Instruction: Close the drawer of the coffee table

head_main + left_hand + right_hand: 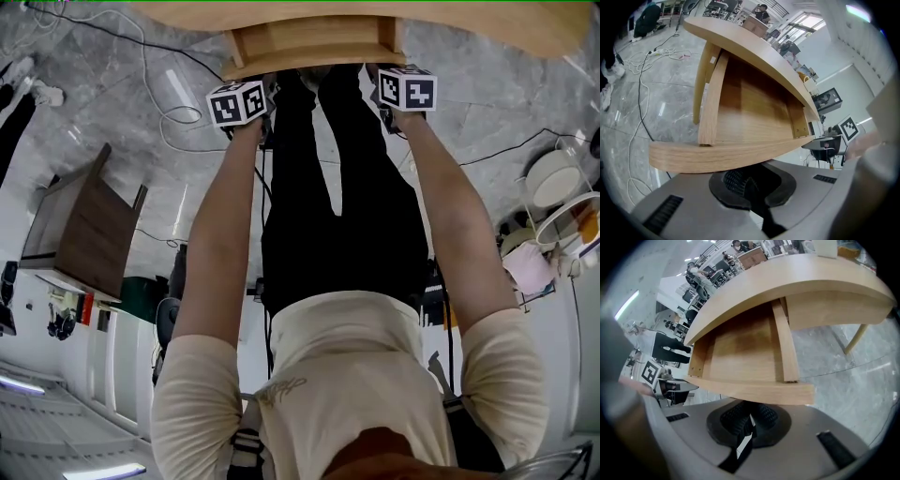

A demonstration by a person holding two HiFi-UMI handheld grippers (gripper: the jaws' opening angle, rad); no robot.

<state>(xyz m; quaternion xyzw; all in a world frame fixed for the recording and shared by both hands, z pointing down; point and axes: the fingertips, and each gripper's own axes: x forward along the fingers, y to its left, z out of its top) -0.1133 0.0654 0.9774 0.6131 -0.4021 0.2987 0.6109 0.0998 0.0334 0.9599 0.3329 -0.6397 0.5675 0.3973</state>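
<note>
The coffee table (469,21) has a light wooden top, and its drawer (314,45) stands pulled out toward me, empty inside. My left gripper (265,82) and right gripper (381,77) sit at the two ends of the drawer front, each under its marker cube. In the left gripper view the drawer front (722,157) lies right across the shut gripper (749,183), touching or nearly so. The right gripper view shows the same: the drawer front (754,392) sits just above the shut gripper (750,420). Neither gripper holds anything.
Cables (159,103) trail over the grey marble floor left of the table. A dark wooden cabinet (84,225) stands further left. White round furniture (553,178) is at the right. My legs in black trousers (328,169) are between my arms. A table leg (857,339) shows at the right.
</note>
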